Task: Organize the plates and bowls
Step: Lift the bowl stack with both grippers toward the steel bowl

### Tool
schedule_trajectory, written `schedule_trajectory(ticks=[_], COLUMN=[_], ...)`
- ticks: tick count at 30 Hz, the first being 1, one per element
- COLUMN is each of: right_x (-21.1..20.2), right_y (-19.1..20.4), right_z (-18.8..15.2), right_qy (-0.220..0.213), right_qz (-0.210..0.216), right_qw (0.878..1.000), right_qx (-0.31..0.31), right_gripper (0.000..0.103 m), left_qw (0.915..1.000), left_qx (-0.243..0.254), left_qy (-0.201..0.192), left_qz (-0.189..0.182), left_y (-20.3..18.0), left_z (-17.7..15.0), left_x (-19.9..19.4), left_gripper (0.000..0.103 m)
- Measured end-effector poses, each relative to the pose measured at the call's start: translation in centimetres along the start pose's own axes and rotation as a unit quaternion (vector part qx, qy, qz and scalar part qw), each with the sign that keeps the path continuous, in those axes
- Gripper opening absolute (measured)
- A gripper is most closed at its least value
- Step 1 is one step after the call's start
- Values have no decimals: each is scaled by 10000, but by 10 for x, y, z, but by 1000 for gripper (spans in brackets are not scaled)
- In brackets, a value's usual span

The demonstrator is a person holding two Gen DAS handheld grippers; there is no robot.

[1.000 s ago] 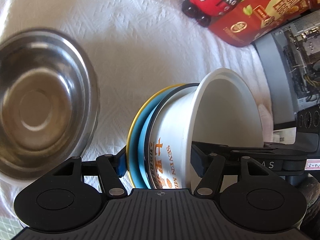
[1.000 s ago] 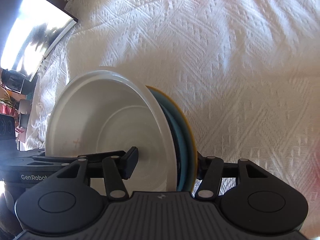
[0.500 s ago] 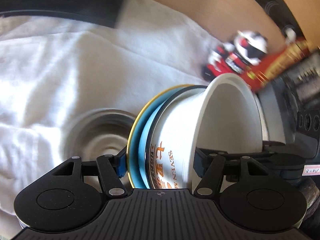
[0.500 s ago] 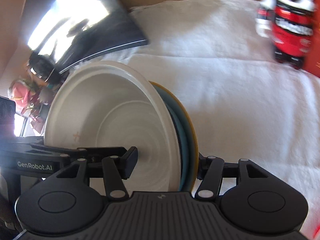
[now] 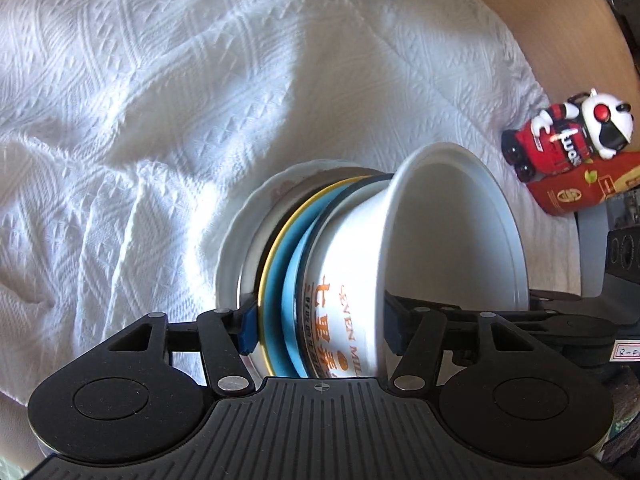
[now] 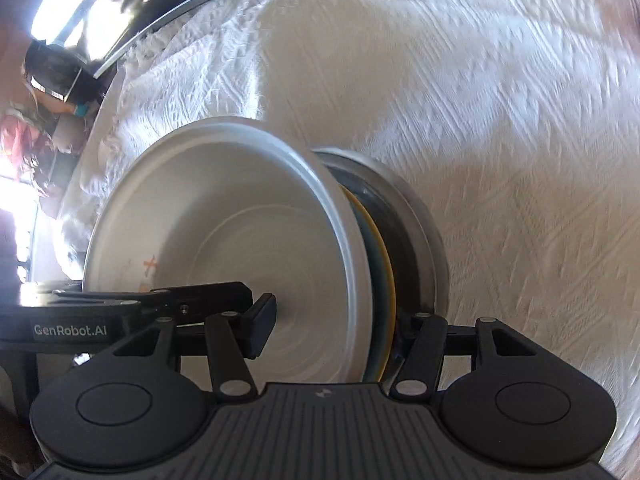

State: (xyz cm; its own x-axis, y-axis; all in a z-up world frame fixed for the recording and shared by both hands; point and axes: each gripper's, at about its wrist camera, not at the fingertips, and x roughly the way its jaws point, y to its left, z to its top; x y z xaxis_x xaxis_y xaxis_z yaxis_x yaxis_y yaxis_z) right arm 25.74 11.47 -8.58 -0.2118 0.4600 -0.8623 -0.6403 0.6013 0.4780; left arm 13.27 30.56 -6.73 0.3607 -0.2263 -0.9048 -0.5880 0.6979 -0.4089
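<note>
**Two Grippers, One Stack: Bowl and Plates Held Over the White Cloth**

I hold a nested stack of dishes between both of my tools, above a white woven tablecloth (image 5: pixel 168 92) with a raised diamond pattern and soft creases. My left gripper (image 5: pixel 319 330) is closed onto the stack: one blue-padded finger presses the back of the yellow-rimmed blue plate (image 5: pixel 276 280), the other sits inside the white bowl (image 5: pixel 452 232). That bowl is smooth and glossy, flared at the rim, with orange lettering on its outer wall. A dark-edged dish nests between bowl and blue plate. Behind the blue plate I see a shiny steel bowl (image 5: pixel 250 268), and behind that a white plate with a scalloped edge (image 5: pixel 234 240); whether the stack touches them I cannot tell.

My right gripper (image 6: pixel 340 332) clamps the same stack from the opposite side, one black finger against the bowl's matte inner floor, the other behind the yellow rim. This view is blurred, and the steel bowl's rim (image 6: pixel 424 216) shows as a grey band against the cloth.

At the cloth's far edge stand a red-and-white toy figure (image 5: pixel 568 136) and a red printed packet (image 5: pixel 580 188).
</note>
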Motion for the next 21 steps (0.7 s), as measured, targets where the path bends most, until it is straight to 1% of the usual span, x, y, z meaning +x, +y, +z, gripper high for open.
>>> schedule_trajectory(ticks=[2, 3, 4, 5, 6, 8, 13, 15, 17, 18, 20, 21], right_x=[-2, -3, -5, -10, -11, -19, -32, -39, -51, -56, -61, -60], right_y=[-1, 0, 0, 0, -1, -4, 0, 2, 8, 9, 13, 13], right_z=[0, -2, -4, -4, -1, 1, -3, -5, -5, -5, -4, -3], right_qy=[24, 32, 5, -70, -97, -149, -294, -452, -640, -703, -776, -775], right_qz=[-11, -40, -87, -178, -171, -102, -221, -267, -197, -151, -106, -120], right_qw=[10000, 10000, 9999, 9997, 9998, 9998, 9990, 9980, 9966, 9959, 9951, 9952], right_qx=[6, -18, -60, -126, -106, -77, -236, -356, -487, -542, -604, -581], right_gripper=[57, 57, 57, 57, 54, 53, 52, 52, 52, 52, 52, 52], left_qw=[10000, 9999, 9999, 9999, 9999, 10000, 9998, 9992, 9989, 9985, 9973, 9971], left_qx=[45, 76, 94, 74, 43, 10, 84, 180, 178, 186, 266, 267], left_qy=[1, -27, -77, -81, -90, -84, -115, -267, -426, -504, -681, -707], left_qz=[48, 66, 100, 105, 63, 11, 112, 243, -25, -66, 0, 26], left_y=[3, 5, 6, 8, 11, 15, 12, 7, 6, 4, -2, -4], left_z=[-2, -3, -3, -2, -2, -2, -7, -6, -3, 0, 3, 4], left_x=[-4, -10, -14, -17, -20, -22, -28, -35, -48, -55, -65, -67], left_gripper=[55, 55, 55, 53, 51, 49, 48, 46, 41, 40, 40, 40])
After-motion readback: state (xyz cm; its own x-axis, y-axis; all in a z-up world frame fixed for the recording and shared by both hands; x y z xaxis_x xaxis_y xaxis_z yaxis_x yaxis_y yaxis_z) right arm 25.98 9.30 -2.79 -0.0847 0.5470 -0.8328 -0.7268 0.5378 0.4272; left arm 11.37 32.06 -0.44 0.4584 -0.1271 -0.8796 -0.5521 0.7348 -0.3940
